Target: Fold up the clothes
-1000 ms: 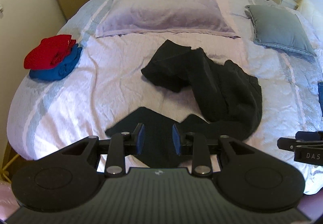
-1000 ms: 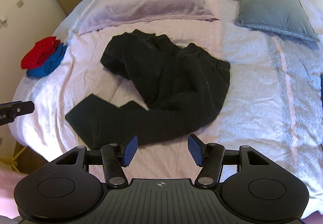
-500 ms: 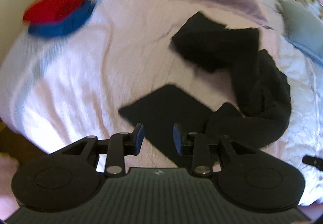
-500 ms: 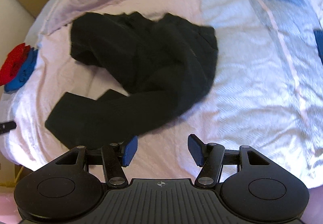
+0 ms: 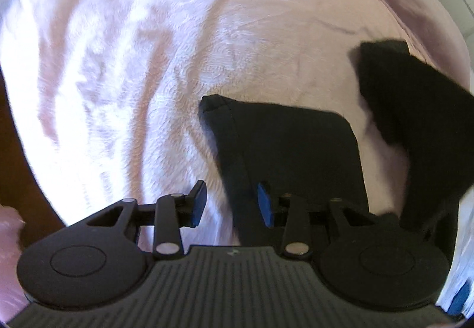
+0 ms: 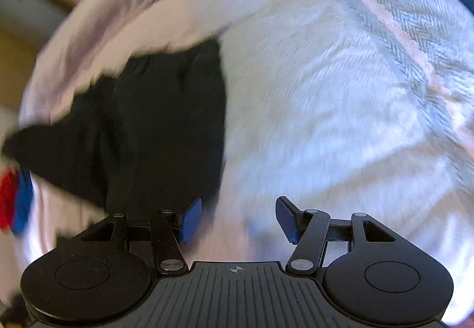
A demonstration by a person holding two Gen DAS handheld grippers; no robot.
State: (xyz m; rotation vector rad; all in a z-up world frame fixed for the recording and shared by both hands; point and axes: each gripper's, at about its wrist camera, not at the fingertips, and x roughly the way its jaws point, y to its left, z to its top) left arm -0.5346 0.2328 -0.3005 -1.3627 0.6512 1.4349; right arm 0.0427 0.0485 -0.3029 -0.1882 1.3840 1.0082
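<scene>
Jaws spread on both grippers, left gripper (image 5: 231,203) over black trousers' (image 5: 290,144) hem edge (blurred), right gripper (image 6: 238,220) just beside them.

The left gripper (image 5: 231,203) hangs low above the bedspread (image 5: 133,61) with its jaws apart, and the hem of the black trousers (image 5: 290,144) lies between them.

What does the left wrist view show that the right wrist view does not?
Only the left wrist view shows the stitched hem end of the black garment, right ahead of the open left gripper. Only the right wrist view shows the red and blue clothes at its left edge and the open right gripper over bare bedspread. Both show the black garment on the bedspread.
</scene>
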